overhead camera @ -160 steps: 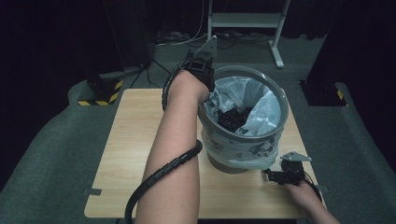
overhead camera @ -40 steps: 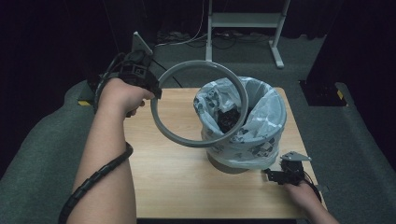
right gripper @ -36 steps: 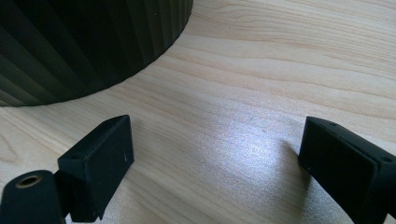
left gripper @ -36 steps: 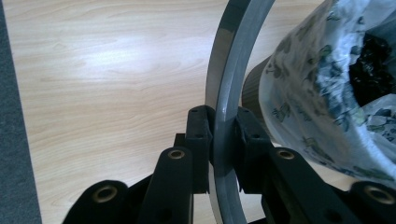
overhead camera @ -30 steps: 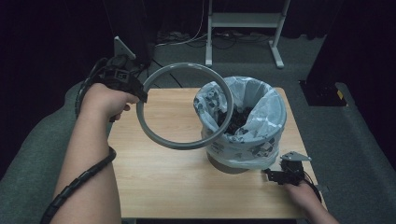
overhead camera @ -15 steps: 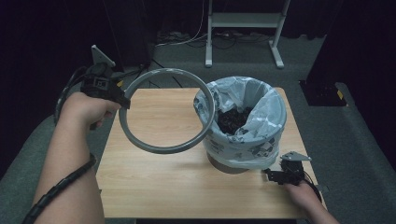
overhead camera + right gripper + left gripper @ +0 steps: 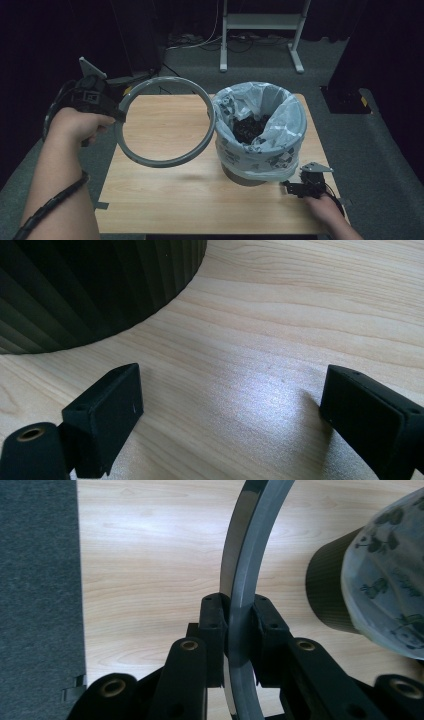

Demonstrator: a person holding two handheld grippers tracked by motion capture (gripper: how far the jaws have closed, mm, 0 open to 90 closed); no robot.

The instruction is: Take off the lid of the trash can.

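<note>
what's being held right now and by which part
The left hand-held gripper pinches the round grey plastic ring across its band; the right hand-held gripper holds nothing.

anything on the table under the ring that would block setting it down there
Nothing visible does. The left claw holds the grey ring over a bare stretch of table. The lined bin stands to its right, close beside the ring's edge.

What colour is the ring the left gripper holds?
Plain grey ring, clearest in the high view.
</note>
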